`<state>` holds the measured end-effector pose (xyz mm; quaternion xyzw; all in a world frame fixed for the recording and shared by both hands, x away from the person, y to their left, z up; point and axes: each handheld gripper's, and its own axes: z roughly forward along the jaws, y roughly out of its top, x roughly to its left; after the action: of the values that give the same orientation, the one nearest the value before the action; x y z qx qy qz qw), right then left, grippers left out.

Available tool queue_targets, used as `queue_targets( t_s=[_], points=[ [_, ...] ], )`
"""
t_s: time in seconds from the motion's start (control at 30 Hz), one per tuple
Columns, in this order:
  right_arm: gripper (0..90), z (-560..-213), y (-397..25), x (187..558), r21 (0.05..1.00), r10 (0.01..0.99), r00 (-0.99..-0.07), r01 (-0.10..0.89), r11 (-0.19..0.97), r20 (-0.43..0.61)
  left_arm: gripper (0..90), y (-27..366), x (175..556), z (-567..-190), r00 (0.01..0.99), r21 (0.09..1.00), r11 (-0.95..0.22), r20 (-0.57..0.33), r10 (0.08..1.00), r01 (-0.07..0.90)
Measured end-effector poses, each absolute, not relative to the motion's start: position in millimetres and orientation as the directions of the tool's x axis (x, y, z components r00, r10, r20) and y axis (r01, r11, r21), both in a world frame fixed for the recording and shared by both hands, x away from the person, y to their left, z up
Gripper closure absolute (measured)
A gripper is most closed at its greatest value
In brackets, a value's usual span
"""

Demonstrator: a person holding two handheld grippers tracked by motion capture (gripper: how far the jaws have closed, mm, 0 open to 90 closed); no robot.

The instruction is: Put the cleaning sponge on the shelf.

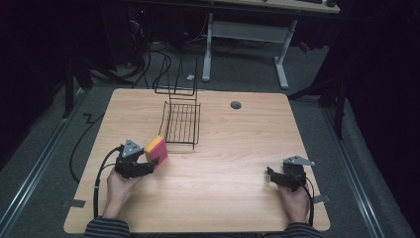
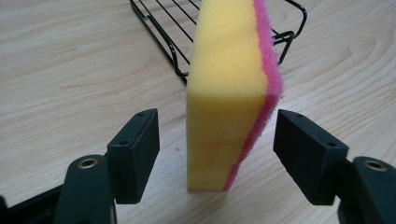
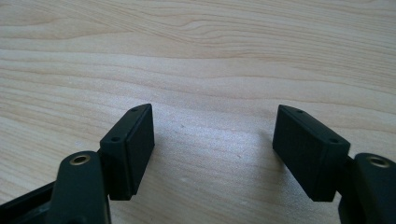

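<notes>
Left gripper view puts the sponge point(image 2: 229, 93) upright on its narrow edge on the counter point(image 2: 70, 70), yellow foam with a pink scouring face, standing between the left gripper's point(image 2: 215, 156) released fingers point(image 2: 135, 151) with a gap on each side. It looks light and soft, so it should squash under a squeeze and could tip over; pinching across the two broad faces, low down, seems safest. Just behind it lies the black wire rack point(image 1: 182, 121), whose rim could snag a forward move. The right gripper point(image 1: 275, 176) hovers well apart near the counter's right edge, fingers released over bare wood with plenty of open room between.
</notes>
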<state>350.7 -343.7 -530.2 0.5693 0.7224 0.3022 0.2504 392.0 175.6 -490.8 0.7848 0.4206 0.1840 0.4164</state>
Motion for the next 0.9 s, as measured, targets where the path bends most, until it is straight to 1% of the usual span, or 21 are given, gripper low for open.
queue_targets(
  t_s=[0.2,0.23,0.3,0.37,0.4,0.43,0.47,0.5,0.53,0.63,0.9],
  points=[
    [29.7,-530,-344,351,0.722,0.974,-0.227,0.671,0.170,-0.019,39.1,171,397,-497,0.588,0.807,-0.313,-0.050,0.808,0.500],
    [29.7,-530,-344,351,0.722,0.974,-0.227,0.671,0.169,-0.018,41.7,171,398,-498,0.588,0.806,-0.313,-0.052,0.807,0.502],
    [29.7,-530,-344,351,0.722,0.974,-0.227,0.671,0.169,-0.018,42.9,170,400,-500,0.591,0.804,-0.320,-0.049,0.805,0.501],
    [29.6,-530,-344,351,0.722,0.974,-0.227,0.671,0.169,-0.018,46.9,170,401,-501,0.592,0.803,-0.323,-0.046,0.805,0.501],
    [29.6,-530,-344,351,0.722,0.974,-0.227,0.671,0.169,-0.018,46.9,170,401,-502,0.592,0.806,-0.324,-0.042,0.805,0.496],
    [29.6,-530,-344,351,0.722,0.974,-0.227,0.671,0.169,-0.018,49.9,169,401,-502,0.594,0.806,-0.324,-0.042,0.803,0.495],
    [29.6,-530,-344,351,0.722,0.974,-0.227,0.671,0.169,-0.018,49.9,169,401,-502,0.594,0.808,-0.325,-0.039,0.803,0.492],
    [29.7,-530,-344,351,0.722,0.974,-0.228,0.670,0.171,-0.019,53.9,170,401,-502,0.595,0.809,-0.326,-0.035,0.803,0.489],
    [29.7,-530,-344,351,0.722,0.974,-0.228,0.670,0.171,-0.019,53.9,170,401,-503,0.594,0.810,-0.330,-0.028,0.804,0.485],
    [29.6,-530,-344,351,0.722,0.974,-0.228,0.670,0.171,-0.019,59.0,170,402,-503,0.600,0.811,-0.336,-0.023,0.800,0.479],
    [29.7,-530,-344,351,0.722,0.974,-0.227,0.671,0.170,-0.018,61.1,171,399,-500,0.604,0.820,-0.331,-0.022,0.797,0.467]
  ],
)
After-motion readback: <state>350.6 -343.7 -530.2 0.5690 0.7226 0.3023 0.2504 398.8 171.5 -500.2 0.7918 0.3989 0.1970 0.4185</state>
